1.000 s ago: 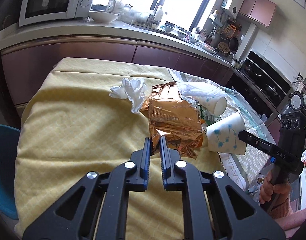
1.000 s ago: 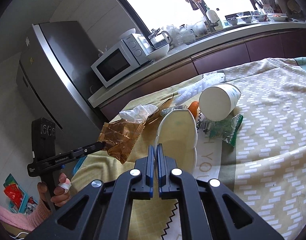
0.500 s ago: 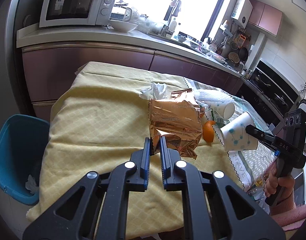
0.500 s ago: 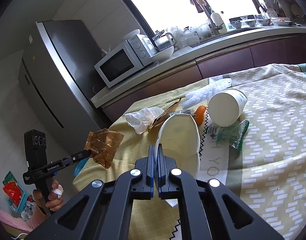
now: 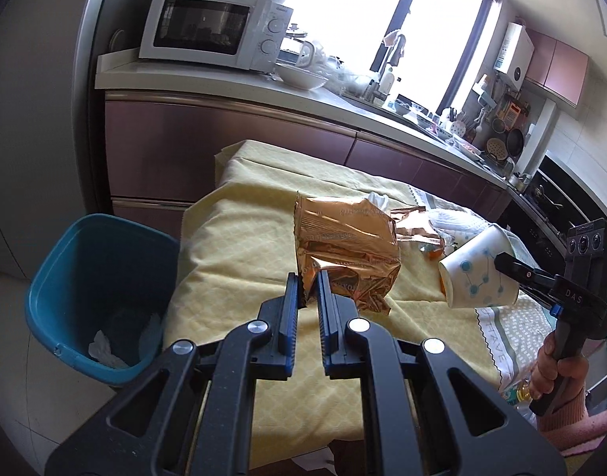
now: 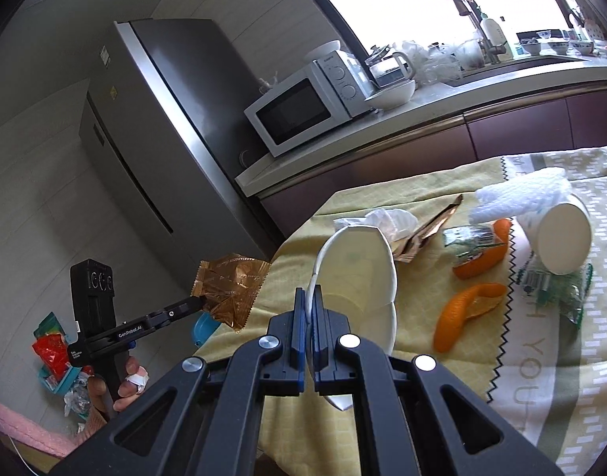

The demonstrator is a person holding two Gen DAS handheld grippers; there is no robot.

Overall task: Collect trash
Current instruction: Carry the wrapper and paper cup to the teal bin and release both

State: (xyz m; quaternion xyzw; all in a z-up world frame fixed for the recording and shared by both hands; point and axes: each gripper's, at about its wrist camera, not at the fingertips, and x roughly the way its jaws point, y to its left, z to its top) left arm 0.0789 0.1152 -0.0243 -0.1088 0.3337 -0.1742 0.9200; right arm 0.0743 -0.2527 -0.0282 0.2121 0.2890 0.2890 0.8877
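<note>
Wrapper (image 5: pixel 345 254), copper foil, pinched by one lower corner between the clenched jaws of the left gripper (image 5: pixel 308 289); the bag stands up and away from the tips toward frame centre, its long axis running roughly along the fingers. Bin (image 5: pixel 93 297), blue, open-topped, sits at lower left of the left wrist view, on the floor just beside the table (image 5: pixel 232 238) edge, some white scrap already at its bottom. So the drop target lies left of and below the jaws, with the wrapper not yet over the mouth. In the right wrist view the same wrapper (image 6: pixel 230 289) hangs off the table's near-left corner, with only a sliver of blue showing beneath it. Right gripper (image 6: pixel 310 319) is clamped on the rim of a squashed paper cup (image 6: pixel 357 273), which is held at centre frame, mouth tilted up-left. Left hand is clearly nearer the bin; my read is it releases first. Orange peel (image 6: pixel 468 313), a second cup (image 6: pixel 563 238) and a green packet (image 6: pixel 557 285) remain on the cloth at right.
</note>
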